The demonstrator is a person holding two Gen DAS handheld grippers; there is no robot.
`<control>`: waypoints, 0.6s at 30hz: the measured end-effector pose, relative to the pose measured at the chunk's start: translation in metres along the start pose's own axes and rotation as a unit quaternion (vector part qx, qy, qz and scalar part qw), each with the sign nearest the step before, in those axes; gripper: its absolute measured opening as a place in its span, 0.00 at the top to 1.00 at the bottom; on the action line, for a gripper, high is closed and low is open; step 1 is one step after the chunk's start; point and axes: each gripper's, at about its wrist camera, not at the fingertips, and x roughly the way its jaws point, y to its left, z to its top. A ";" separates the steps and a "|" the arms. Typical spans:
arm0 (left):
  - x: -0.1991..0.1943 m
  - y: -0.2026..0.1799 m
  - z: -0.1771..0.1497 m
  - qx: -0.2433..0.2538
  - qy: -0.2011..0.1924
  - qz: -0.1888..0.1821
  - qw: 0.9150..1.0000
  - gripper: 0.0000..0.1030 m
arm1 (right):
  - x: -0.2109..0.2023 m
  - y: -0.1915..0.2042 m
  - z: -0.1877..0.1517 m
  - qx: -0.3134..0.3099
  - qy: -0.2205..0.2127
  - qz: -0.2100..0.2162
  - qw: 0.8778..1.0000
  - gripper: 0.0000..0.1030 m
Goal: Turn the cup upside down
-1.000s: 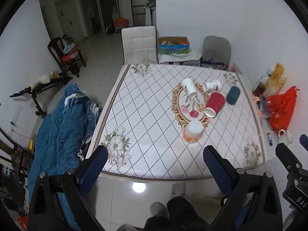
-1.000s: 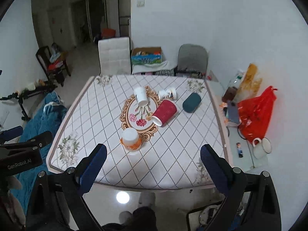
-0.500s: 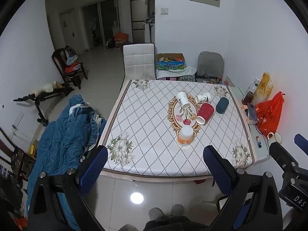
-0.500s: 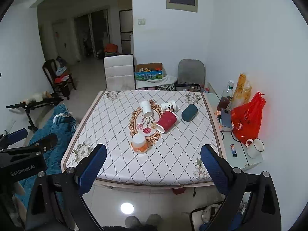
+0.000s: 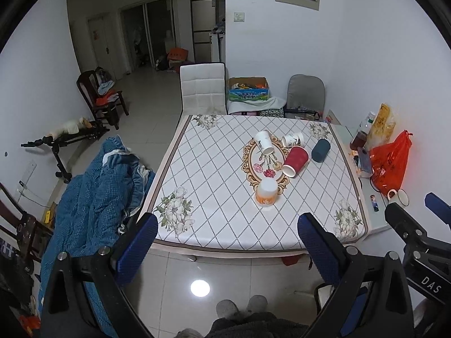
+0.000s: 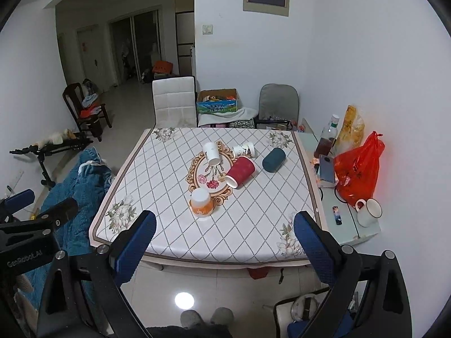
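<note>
Several cups are on the table point(image 5: 214, 197). An orange-and-white cup point(image 5: 266, 191) stands upside down near the front point(image 6: 201, 203). A red cup point(image 5: 294, 160) point(image 6: 240, 171), a dark teal cup point(image 5: 320, 150) point(image 6: 273, 159) and two white paper cups point(image 5: 264, 146) point(image 5: 293, 140) lie on their sides behind it. My left gripper point(image 5: 225, 242) is open and empty, held high in front of the table. My right gripper point(image 6: 225, 239) is open and empty too, beside it.
A side shelf on the right point(image 6: 349, 225) holds a red plastic bag point(image 6: 358, 174), a white mug point(image 6: 368, 212), a phone and bottles. A white chair point(image 6: 174, 101) and a grey chair point(image 6: 279, 104) stand behind the table. A blue blanket point(image 5: 93, 197) lies to the left.
Both grippers have pulled back and up from the table, so it looks smaller and farther away. The cups have not moved. Both grippers stay open.
</note>
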 end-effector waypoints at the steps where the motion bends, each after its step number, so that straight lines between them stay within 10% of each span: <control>1: 0.000 -0.001 0.000 0.001 -0.001 0.002 1.000 0.01 | 0.000 -0.001 0.000 0.000 0.001 -0.001 1.000 0.03; 18: -0.010 0.000 -0.005 -0.001 -0.009 0.006 1.000 0.01 | 0.008 -0.009 0.001 0.006 0.003 0.000 1.000 0.03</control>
